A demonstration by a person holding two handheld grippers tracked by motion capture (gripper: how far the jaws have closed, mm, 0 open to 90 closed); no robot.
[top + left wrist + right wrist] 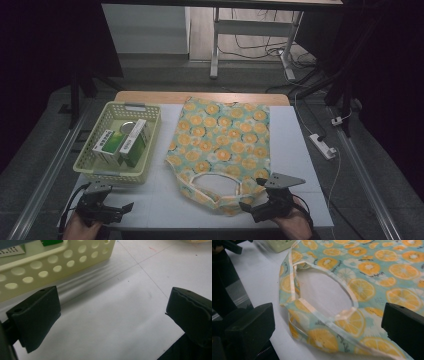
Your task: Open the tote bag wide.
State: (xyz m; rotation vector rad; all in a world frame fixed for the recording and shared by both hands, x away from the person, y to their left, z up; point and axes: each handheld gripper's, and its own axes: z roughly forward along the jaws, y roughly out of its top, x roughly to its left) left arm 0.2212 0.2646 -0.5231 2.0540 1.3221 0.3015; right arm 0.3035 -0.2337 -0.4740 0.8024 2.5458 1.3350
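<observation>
A teal cloth bag printed with orange slices (222, 145) lies flat on the white table top (295, 150), its handle loop (216, 182) toward me. My right gripper (255, 204) stands open at the bag's near right corner, beside the handles. In the right gripper view the handle opening (324, 293) lies between and beyond the spread jaws. My left gripper (122, 209) stands open at the near left, just in front of a pale yellow basket (145, 150). The left gripper view has bare table (120, 315) between its jaws and the basket wall (50, 267) behind.
The perforated basket holds green and white boxes (120, 145) and a round tin (128, 127). A power strip (322, 146) with a cable lies on the floor to the right. Desk legs (215, 45) stand behind the table. Bare table lies between basket and bag.
</observation>
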